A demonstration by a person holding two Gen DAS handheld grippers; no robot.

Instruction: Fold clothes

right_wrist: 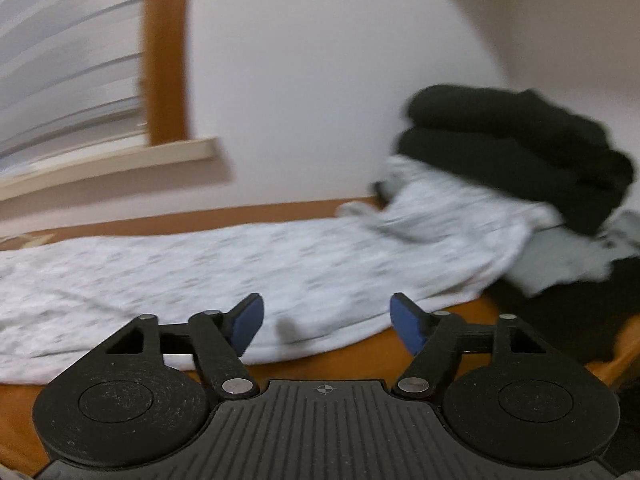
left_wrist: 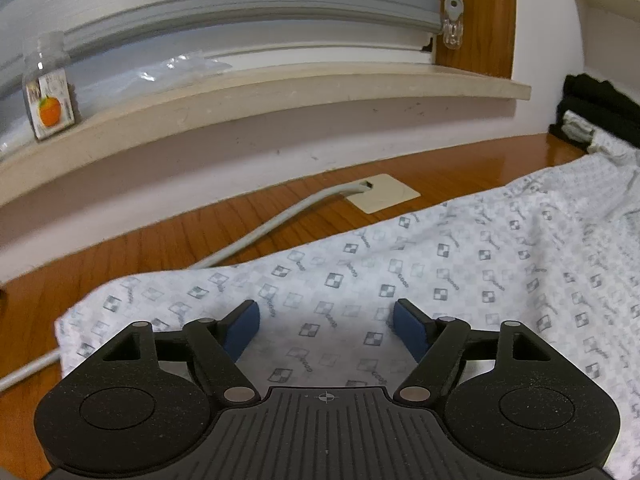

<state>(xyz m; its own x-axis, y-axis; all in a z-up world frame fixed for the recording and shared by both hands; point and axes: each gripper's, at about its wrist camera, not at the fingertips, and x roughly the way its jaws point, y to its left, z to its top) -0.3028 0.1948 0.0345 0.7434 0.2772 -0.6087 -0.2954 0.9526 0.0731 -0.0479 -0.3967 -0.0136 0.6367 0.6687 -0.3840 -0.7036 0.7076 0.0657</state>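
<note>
1. The left gripper (left_wrist: 326, 322) is held with its jaws spread wide; nothing is clamped between the blue pads (left_wrist: 408, 330).
2. The white patterned garment (left_wrist: 400, 272) is spread flat on the wooden table (left_wrist: 140, 240) directly beneath and ahead of the left gripper, stretching away to its right.
3. A grey cable (left_wrist: 256, 232) is seen ahead and left of that gripper, running under the garment's edge.
4. The right gripper (right_wrist: 326, 320) is likewise held open and empty; its view is blurred.
5. The garment's near edge (right_wrist: 280, 344) lies just ahead of the right gripper, extending left.
6. A pile of dark clothes (right_wrist: 520, 148) is stacked ahead and right of it.
</note>
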